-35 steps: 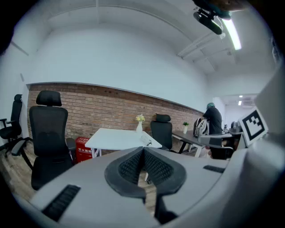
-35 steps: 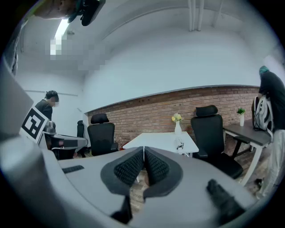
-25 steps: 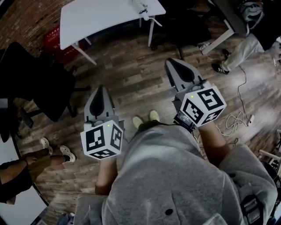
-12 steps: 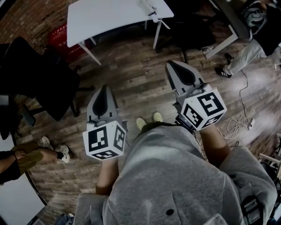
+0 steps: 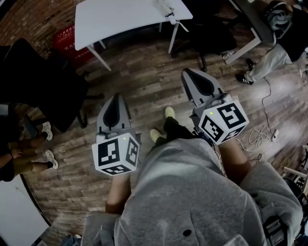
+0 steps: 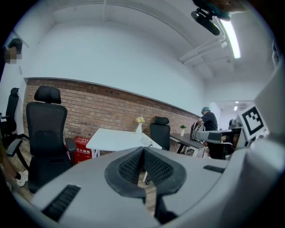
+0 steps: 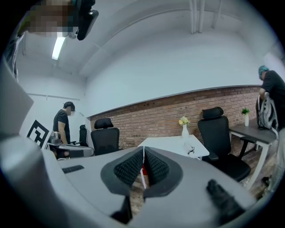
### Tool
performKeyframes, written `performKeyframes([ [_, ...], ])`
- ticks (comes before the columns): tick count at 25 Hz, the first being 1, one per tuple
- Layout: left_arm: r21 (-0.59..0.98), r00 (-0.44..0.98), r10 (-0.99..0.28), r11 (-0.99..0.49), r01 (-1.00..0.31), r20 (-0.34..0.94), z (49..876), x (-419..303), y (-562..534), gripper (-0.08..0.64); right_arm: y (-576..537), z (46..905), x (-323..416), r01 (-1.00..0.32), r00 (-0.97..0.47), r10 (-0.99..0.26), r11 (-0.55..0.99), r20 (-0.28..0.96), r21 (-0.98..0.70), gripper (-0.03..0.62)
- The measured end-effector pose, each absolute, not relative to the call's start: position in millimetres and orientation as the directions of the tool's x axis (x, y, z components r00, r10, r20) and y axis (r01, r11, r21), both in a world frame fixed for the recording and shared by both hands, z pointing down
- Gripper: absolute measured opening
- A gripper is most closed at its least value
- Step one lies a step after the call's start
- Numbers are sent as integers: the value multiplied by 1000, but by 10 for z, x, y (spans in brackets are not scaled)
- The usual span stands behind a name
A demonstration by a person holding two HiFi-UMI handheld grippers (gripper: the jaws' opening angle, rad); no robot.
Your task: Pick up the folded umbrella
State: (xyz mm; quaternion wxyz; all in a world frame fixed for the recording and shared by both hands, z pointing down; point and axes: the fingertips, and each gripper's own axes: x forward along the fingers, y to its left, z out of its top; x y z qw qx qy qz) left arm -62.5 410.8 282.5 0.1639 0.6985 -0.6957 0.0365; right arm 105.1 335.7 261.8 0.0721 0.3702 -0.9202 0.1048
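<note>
A white table [image 5: 120,21] stands ahead on the wood floor. A small pale object [image 5: 166,6] lies at its right end; I cannot tell whether it is the folded umbrella. In the right gripper view the table [image 7: 167,143] carries a vase with flowers [image 7: 185,129] and a small item [image 7: 190,150] beside it. My left gripper [image 5: 114,98] and right gripper [image 5: 187,73] are held out level, well short of the table. The jaws of both are shut with nothing between them, as the left gripper view [image 6: 143,149] and the right gripper view [image 7: 144,149] show.
A black office chair [image 5: 45,86] stands at the left, with a red box [image 5: 65,41] behind it. Someone's feet [image 5: 45,130] show at the left edge. Another person [image 5: 276,45] sits at the top right by a dark desk [image 5: 250,19]. A cable [image 5: 260,130] lies on the floor at right.
The table has shifted right and a little closer in the head view. One of my shoes has stepped forward. Both grippers moved along with me, still shut.
</note>
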Motion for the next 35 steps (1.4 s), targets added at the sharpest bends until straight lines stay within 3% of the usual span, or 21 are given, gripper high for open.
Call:
performKeyframes([
  [17, 179, 23, -958, 30, -983, 286, 2908, -669, 3638, 15, 2869, 2762, 967, -687, -726, -656, 708, 208, -165, 25],
  [35, 156, 33, -936, 24, -988, 350, 3095, -694, 2181, 15, 1433, 3021, 1001, -702, -710, -654, 683, 260, -201, 25],
])
